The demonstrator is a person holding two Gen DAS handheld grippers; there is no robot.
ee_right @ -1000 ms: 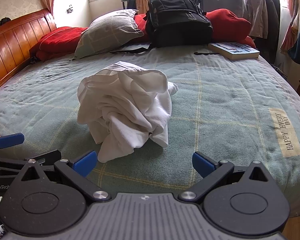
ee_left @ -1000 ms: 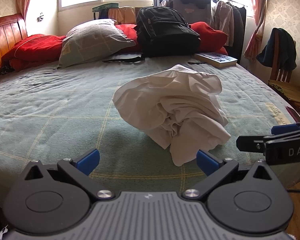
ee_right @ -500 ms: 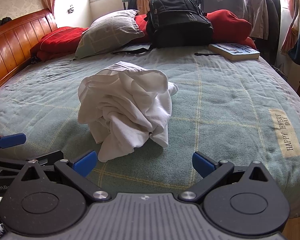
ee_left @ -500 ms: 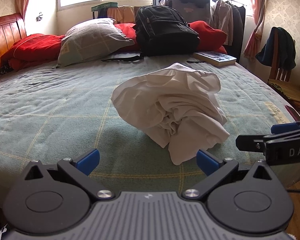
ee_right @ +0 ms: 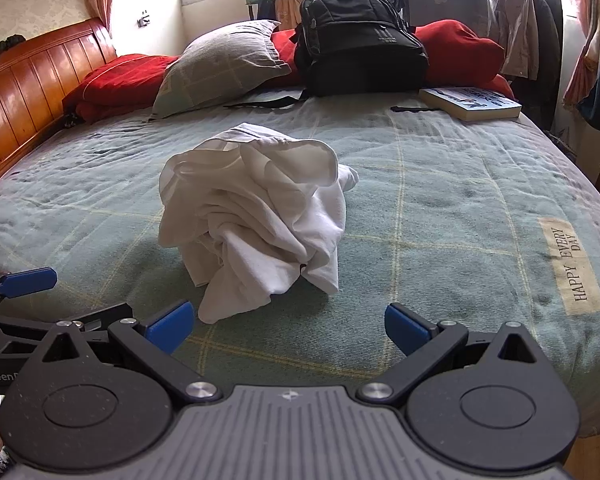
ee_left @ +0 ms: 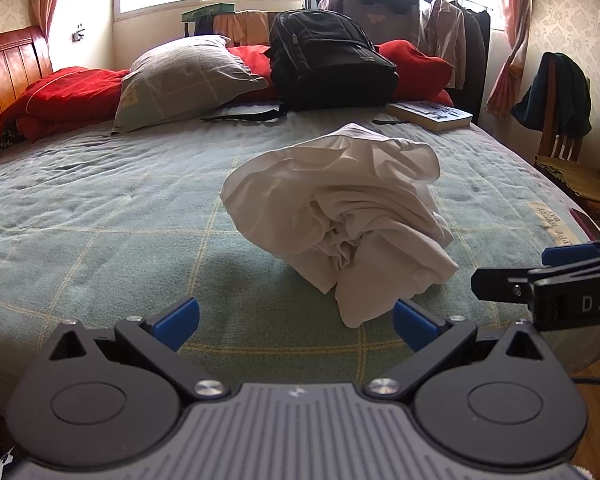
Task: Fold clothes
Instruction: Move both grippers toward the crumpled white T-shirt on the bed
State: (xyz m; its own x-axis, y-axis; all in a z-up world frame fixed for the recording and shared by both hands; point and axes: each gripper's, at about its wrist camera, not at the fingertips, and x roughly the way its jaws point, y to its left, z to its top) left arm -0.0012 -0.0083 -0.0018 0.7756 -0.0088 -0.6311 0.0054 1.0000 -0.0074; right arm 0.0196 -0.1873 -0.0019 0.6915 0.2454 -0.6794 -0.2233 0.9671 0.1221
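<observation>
While both grippers, left gripper [ee_left: 296,322] and right gripper [ee_right: 287,326], gape empty, one crumpled white garment [ee_left: 340,216] on bed [ee_left: 100,208].

Bare bed cover [ee_left: 100,208] lies open on both sides of the crumpled white garment [ee_left: 340,216]. Farther back, a pillow [ee_left: 180,76], backpack [ee_left: 328,64] and book [ee_left: 432,114] block the head end.

You have barely moved; your left tongs [ee_left: 296,322] sit a touch nearer the crumpled white garment [ee_left: 340,216]; your right tongs [ee_right: 286,326] edged forward too, so the garment looms slightly larger.
</observation>
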